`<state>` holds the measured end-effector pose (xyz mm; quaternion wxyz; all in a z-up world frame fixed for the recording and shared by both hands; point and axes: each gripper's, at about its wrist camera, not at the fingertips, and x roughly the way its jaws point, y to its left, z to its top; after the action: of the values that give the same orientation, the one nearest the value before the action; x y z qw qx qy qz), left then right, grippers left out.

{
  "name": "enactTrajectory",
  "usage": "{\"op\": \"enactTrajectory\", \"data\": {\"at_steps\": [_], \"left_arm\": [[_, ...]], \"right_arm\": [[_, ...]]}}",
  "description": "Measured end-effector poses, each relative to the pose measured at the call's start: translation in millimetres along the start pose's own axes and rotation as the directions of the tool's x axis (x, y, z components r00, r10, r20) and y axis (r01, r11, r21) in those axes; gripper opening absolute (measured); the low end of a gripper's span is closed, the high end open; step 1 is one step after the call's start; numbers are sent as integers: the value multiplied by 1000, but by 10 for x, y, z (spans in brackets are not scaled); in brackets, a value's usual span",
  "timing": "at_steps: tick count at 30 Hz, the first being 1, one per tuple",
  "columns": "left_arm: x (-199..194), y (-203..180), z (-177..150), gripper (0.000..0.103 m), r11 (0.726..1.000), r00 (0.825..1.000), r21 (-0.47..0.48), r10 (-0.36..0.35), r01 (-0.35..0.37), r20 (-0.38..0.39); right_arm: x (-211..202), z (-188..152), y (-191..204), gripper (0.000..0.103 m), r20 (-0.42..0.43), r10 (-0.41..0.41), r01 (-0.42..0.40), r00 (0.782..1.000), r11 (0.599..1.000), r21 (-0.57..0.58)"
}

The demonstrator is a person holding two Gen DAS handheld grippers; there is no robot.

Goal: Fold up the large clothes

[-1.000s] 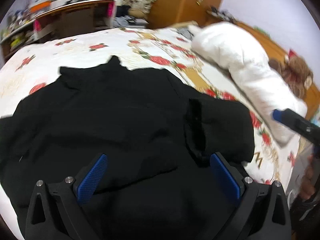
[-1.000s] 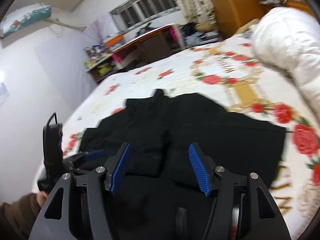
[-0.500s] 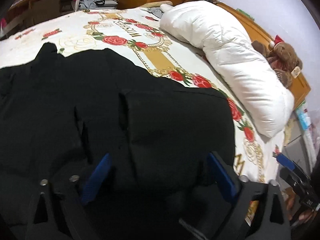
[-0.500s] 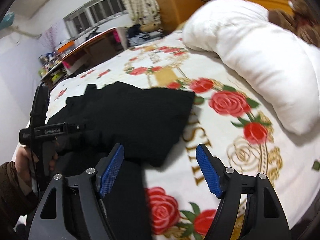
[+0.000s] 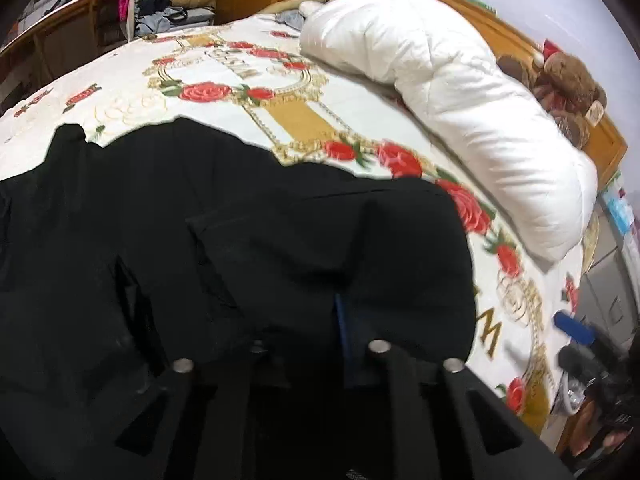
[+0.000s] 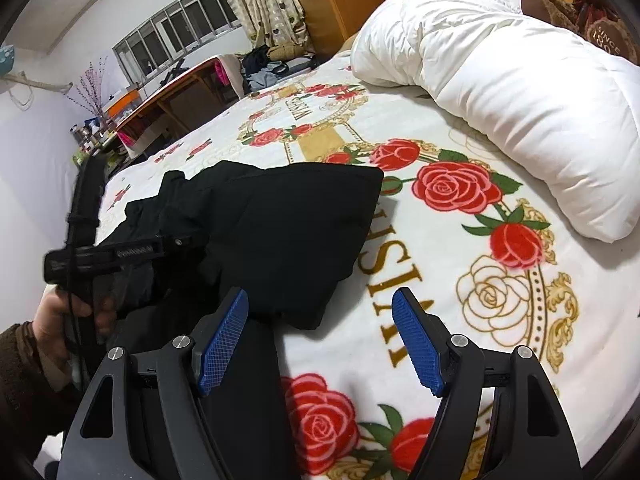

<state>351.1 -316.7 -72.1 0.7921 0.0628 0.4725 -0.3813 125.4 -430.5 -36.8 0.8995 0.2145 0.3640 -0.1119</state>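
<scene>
Left wrist view shows your left tool point(image 5: 316, 320) closed on a fold of the black garment point(image 5: 160, 220) spread across the lower left of the bed point(image 5: 304, 120); your right tool point(image 6: 320, 336) hangs open, so a one-sided lift may drag the layers askew.

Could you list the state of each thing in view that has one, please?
Black garment: partly folded on the bed.
Left gripper: shut on black garment.
Right gripper: open, empty.
White duvet: bunched up.
Floral blanket: spread flat.
</scene>
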Motion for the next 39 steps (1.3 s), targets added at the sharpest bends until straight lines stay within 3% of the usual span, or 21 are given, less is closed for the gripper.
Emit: {"op": "enactTrajectory", "data": {"at_steps": [9,13,20,28,35,39], "left_arm": [[-695,177,217,13,999,984,-32,40,-35,171],[-980,320,252,13,997,972,-40,78,-71,223],[-1410,808,199,13,982,945,-141,163,-127,283],[-1600,1267,-72,13,960,933,-205,244,-193,264],[-1524,1676,-321,13,922,928,-303,311,-242,205],[-1532,1825,-507,13,896,912,-322,373,-306,172]], "right_arm": [[141,43,186,74,-19,-26,25,999,999,-38],[228,67,333,74,-32,-8,6,999,999,-50],[378,117,653,74,-50,24,-29,998,995,-96],[549,220,950,74,-49,47,-54,998,986,-156],[844,360,1186,74,-66,45,-59,997,971,-231],[1050,508,1303,74,-84,85,-105,993,958,-266]]}}
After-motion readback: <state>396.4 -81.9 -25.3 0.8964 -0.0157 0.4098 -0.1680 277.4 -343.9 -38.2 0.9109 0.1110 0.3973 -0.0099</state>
